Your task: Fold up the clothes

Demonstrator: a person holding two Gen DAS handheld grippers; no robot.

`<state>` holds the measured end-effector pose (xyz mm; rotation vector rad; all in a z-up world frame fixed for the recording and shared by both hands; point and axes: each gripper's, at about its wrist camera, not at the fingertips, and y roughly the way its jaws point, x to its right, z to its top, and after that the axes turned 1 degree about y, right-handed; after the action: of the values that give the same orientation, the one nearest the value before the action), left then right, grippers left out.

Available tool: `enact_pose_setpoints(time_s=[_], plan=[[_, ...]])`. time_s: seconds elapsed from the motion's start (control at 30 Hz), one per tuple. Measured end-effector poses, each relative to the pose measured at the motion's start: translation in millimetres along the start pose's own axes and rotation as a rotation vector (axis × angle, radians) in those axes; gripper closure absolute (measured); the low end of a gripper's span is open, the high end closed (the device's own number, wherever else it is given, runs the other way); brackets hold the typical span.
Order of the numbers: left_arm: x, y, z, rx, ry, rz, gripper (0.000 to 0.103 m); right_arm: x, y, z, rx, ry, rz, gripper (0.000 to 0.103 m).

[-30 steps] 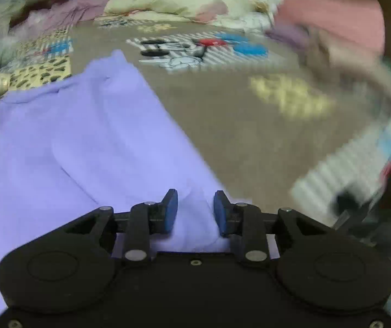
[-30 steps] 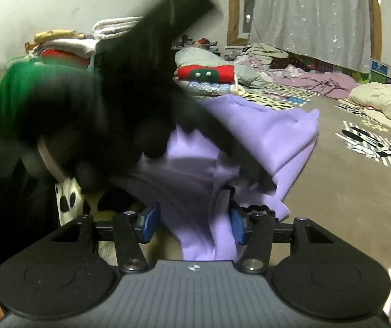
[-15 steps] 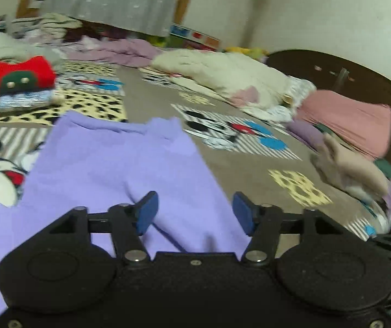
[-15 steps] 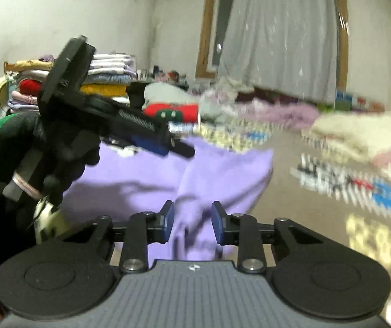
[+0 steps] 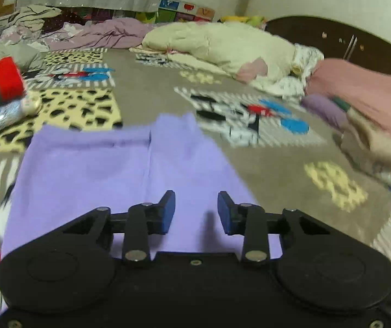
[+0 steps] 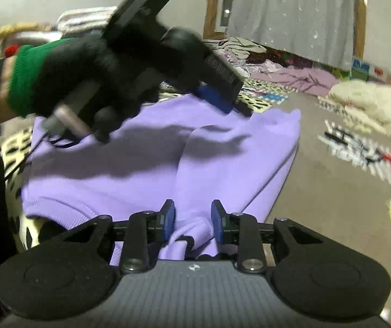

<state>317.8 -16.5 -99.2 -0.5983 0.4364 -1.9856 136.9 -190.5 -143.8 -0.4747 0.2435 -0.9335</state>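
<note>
Across the lower half of both wrist views lies the patterned floor mat (image 5: pixel 272 169), and on it we spread the purple garment (image 5: pixel 86 175), flat so that its edges can be brought together. In the left wrist view it fills the centre and lower left of the frame, one folded panel lying over the rest with a straight edge running up the middle. In the upper part of the frame, unfolded bedding (image 5: pixel 217 46) is heaped well apart from the work, leaving the mat free around the garment.

In the right wrist view our gloved left hand (image 6: pixel 91 82) occupies the upper left, carrying the left gripper (image 5: pixel 195 210) above the cloth. Its jaws stand apart with nothing between them; we judge it free to reach for the next edge.

At lower centre, the right gripper (image 6: pixel 192 218) has its jaws partly closed about a raised ridge of purple hem, though whether the pads actually pinch the cloth we cannot tell.
</note>
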Motion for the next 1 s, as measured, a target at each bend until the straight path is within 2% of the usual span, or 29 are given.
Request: enact_pose_setpoints(time_s=[0.07,0.13,0.17,0.23,0.27,0.3,0.33,0.47,0.53,0.63,0.67,0.7,0.73,0.87,0.93,1.0], plan=[[-3,28,10,-0.039,-0.013,0.010,0.073,1,0,0,0.002,0.001,0.007,0.072],[-7,69,12,-0.153,-0.005,0.036,0.071,-2,3,1,0.009,0.014,0.016,0.072],[-7,80,10,-0.161,0.020,0.037,0.067,0,3,1,0.009,0.021,0.022,0.072],[-10,73,19,-0.161,-0.014,0.042,0.066,4,8,2,0.007,0.029,0.034,0.072],[-11,61,21,-0.134,-0.046,0.046,0.060,4,8,2,0.007,0.030,0.036,0.072],[-13,43,20,-0.087,-0.075,0.047,0.048,4,7,2,0.009,0.036,0.037,0.071],[-15,24,17,-0.037,-0.102,0.048,0.041,4,6,1,0.012,0.048,0.042,0.069],[-30,-53,-24,0.083,-0.262,0.043,0.031,11,-13,7,0.075,0.104,0.066,0.067],[-40,-84,-46,0.084,-0.357,0.051,0.030,13,-30,9,0.103,0.113,0.047,0.059],[-60,-125,-66,0.079,-0.447,0.092,0.029,25,-50,8,0.119,0.147,-0.026,0.055],[-67,-139,-72,0.098,-0.475,0.100,0.025,31,-56,7,0.126,0.175,-0.057,0.055],[-74,-154,-79,0.121,-0.505,0.106,0.013,39,-63,5,0.133,0.220,-0.088,0.055],[-80,-167,-86,0.136,-0.531,0.114,0.007,46,-69,4,0.140,0.267,-0.106,0.055],[-102,-206,-113,0.130,-0.623,0.175,0.007,75,-89,-14,0.139,0.491,-0.145,0.054],[-107,-222,-124,0.141,-0.642,0.185,0.007,78,-94,-22,0.124,0.538,-0.157,0.054],[-106,-232,-131,0.148,-0.659,0.200,0.007,73,-96,-24,0.123,0.526,-0.158,0.054]])
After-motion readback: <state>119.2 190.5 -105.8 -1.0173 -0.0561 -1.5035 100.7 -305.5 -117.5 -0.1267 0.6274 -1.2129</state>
